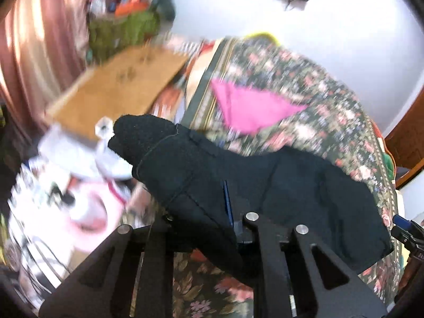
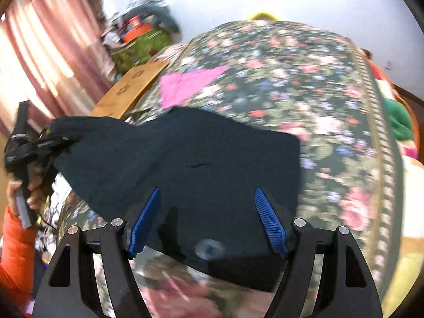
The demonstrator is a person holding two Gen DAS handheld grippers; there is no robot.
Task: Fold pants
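Observation:
Dark navy pants (image 1: 304,185) lie on a floral bedspread (image 1: 304,84). My left gripper (image 1: 212,212) is shut on one end of the pants and lifts it, so the cloth drapes over the fingers. In the right wrist view the pants (image 2: 212,159) lie partly folded, with the lifted end at the left held by the left gripper (image 2: 39,143). My right gripper (image 2: 209,212) is open just above the pants' near edge, its blue pads (image 2: 270,222) apart and holding nothing.
A pink cloth (image 2: 188,82) lies on the bedspread (image 2: 304,66) beyond the pants. A wooden board (image 2: 132,87) and a cluttered green bin (image 2: 137,45) stand left of the bed by pink curtains (image 2: 53,53). Clutter (image 1: 66,185) sits left of the bed.

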